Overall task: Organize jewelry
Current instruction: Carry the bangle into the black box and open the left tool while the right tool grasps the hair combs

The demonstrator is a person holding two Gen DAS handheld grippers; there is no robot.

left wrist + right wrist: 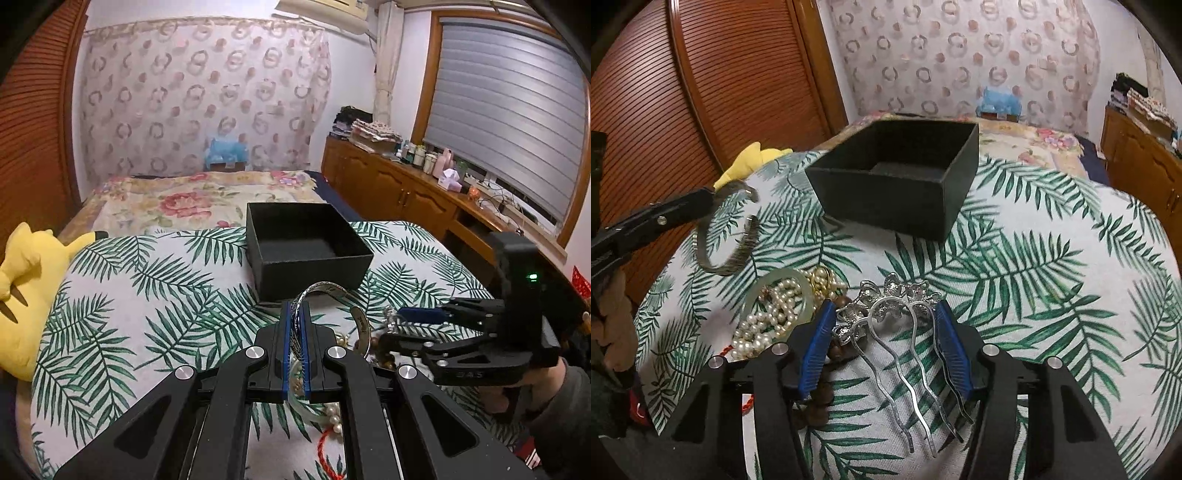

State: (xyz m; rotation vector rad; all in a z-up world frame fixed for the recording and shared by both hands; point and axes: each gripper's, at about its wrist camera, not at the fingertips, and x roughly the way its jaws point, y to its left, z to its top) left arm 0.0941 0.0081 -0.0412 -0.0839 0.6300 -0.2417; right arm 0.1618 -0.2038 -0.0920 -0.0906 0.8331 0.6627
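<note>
My left gripper [295, 310] is shut on a silver cuff bracelet [332, 291] and holds it just above the leaf-print cloth, short of the open black box [306, 247]. The bracelet [727, 236] and the box [897, 177] also show in the right wrist view. My right gripper [884, 314] is open, its blue pads on either side of a silver hair comb [890, 317] with flower ornaments lying on the cloth. Left of it lie a jade bangle [809, 291], pearl strands [764, 325] and brown beads [820, 402].
A yellow plush toy [22, 291] lies at the left edge of the bed. A wooden sideboard [406, 188] with bottles runs along the right wall under the window. A slatted wooden door [701, 92] stands to the left.
</note>
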